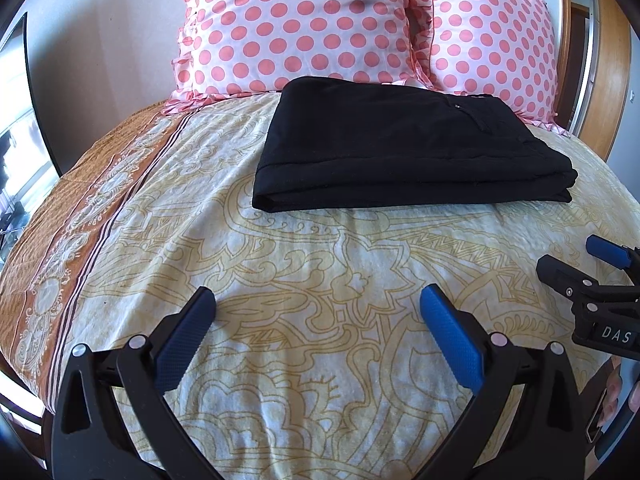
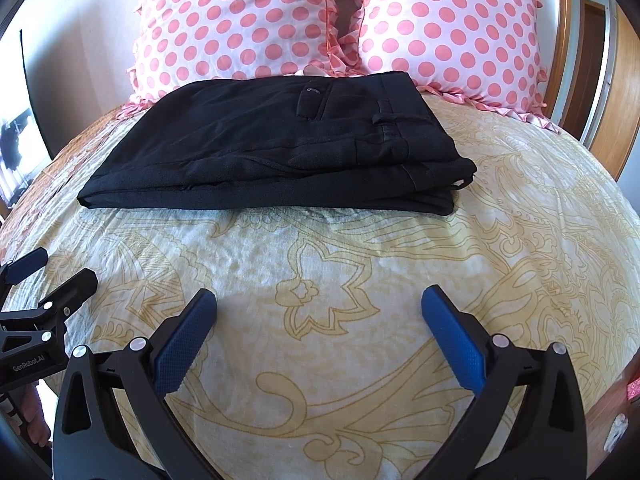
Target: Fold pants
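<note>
Toward the head of the bed (image 1: 320, 264), just in front of two pink polka-dot pillows (image 1: 296, 20), we see the black pants (image 1: 400, 148) lying folded into a flat, layered rectangle. Their long axis runs across the bed, left to right, roughly parallel to the pillows. The waistband end points to the right: in the right wrist view the pants (image 2: 248, 152) show a belt loop, the waistband and a back pocket with a small button at that end, while the left end is a smooth closed fold. The near long edge shows several stacked layers, and the right corner has the layers slightly stepped, the upper ones set back from the lower. The fabric is plain, matte and dark, with only faint creases on top. The far edge of the pants touches or slightly overlaps the ruffled trim of the pillows.

Our left tool (image 1: 318, 308) hovers over the cream and gold patterned bedspread (image 2: 360, 280) with its blue pads spread wide and nothing between them, well apart from the pants. Our right tool (image 2: 319, 308) is likewise released, its pads wide apart and holding nothing, also short of the pants. Each tool appears at the edge of the other's view, side by side near the foot-side of the bed.
</note>
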`<control>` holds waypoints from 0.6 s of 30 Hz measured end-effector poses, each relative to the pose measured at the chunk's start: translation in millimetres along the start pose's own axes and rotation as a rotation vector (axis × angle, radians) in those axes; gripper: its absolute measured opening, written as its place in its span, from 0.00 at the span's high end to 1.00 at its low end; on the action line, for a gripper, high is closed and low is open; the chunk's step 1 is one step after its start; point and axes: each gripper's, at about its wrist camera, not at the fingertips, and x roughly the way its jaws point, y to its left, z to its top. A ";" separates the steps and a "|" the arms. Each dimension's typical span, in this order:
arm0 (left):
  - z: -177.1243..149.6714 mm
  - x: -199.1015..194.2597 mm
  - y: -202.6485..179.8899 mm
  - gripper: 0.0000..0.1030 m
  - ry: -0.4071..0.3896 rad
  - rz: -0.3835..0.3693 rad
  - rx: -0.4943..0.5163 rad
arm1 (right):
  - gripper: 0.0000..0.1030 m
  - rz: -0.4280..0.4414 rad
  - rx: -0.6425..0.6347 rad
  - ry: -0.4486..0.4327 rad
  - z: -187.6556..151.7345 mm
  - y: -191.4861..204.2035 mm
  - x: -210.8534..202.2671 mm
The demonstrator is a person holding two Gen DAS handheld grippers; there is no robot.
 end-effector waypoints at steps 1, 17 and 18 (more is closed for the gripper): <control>-0.1 0.0 0.1 0.02 0.000 0.000 0.000 | 0.01 0.000 0.000 0.000 0.0 0.0 0.0; 1.2 0.8 0.1 0.02 0.012 -0.002 0.001 | 0.01 0.000 0.000 -0.001 -0.2 -0.1 -0.3; 1.3 0.8 -0.1 0.02 0.012 -0.002 0.001 | 0.01 0.000 0.000 -0.001 -0.3 -0.1 -0.3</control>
